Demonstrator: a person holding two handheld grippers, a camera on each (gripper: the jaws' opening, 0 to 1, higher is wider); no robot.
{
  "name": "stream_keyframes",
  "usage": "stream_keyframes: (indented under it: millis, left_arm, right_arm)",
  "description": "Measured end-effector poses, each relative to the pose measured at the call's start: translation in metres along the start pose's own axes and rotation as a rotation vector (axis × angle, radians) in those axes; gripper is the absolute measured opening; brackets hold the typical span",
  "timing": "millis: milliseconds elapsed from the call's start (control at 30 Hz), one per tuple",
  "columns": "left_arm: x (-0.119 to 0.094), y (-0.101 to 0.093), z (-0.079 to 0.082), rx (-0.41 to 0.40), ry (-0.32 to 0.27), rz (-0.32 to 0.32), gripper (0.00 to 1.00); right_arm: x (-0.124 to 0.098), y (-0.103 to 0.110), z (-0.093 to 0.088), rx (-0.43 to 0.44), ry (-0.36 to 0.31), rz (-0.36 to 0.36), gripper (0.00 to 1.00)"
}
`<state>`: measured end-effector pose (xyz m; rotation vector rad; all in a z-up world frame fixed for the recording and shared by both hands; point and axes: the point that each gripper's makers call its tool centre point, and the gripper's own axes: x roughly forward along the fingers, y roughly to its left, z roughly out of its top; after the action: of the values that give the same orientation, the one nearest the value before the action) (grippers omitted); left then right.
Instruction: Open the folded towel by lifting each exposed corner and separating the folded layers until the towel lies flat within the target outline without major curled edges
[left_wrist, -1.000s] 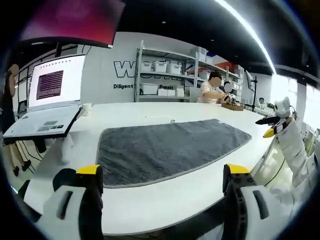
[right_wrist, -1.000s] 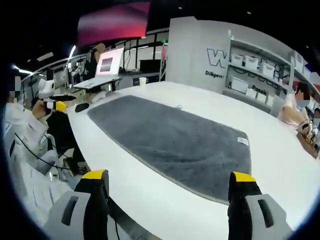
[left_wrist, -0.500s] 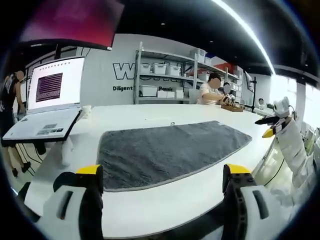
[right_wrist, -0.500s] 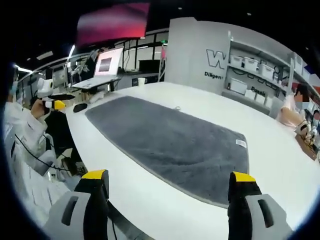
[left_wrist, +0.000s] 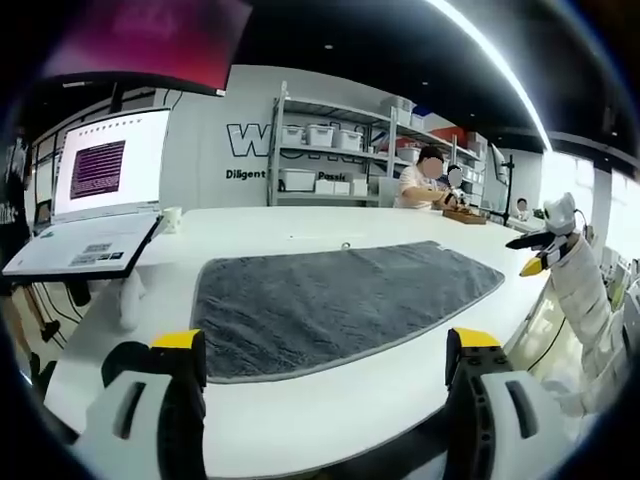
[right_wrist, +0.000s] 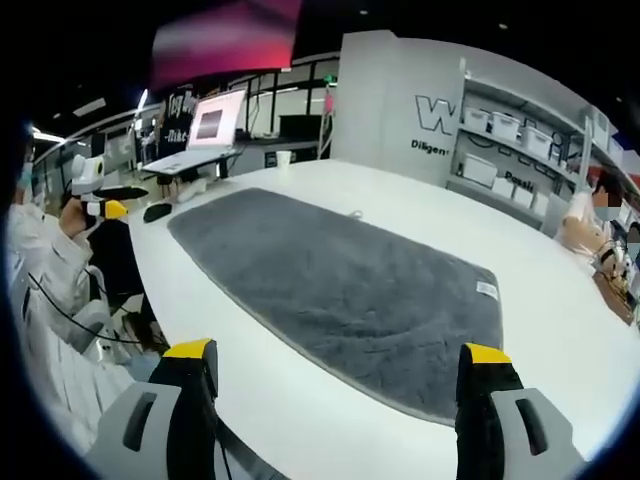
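Looking along our left gripper (left_wrist: 325, 350), we see the grey towel (left_wrist: 340, 295) spread flat on the white bench (left_wrist: 300, 420) at 12 o'clock, beyond its wide-spread, empty fingers. Our right gripper (right_wrist: 335, 360) also stands wide open, holding nothing, the towel ahead with its small label (right_wrist: 487, 289) at 2 o'clock.

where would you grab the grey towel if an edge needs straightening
Probably the corner with the white label on the grey towel, approached low from the table edge nearest the right tongs. The towel lies flat, so only its thin hem offers a pinch.
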<state>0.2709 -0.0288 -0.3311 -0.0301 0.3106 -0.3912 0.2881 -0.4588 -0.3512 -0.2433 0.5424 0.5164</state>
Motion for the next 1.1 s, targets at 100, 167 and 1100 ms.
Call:
stream_keyframes:
  millis: [100,167,1100]
  left_arm:
    - [0.002,-0.001,0.000,-0.006,-0.003,-0.006,0.99]
    - [0.004,-0.001,0.001,-0.007,0.001,-0.010,0.99]
    - [0.023,-0.019,0.002,0.023,0.025,-0.054,0.99]
  right_arm:
    - [0.000,0.000,-0.001,-0.002,0.007,-0.001,0.99]
    - [-0.001,-0.003,0.001,0.003,-0.002,-0.007,0.99]
    - [-0.004,-0.008,-0.011,0.029,0.001,-0.015,0.99]
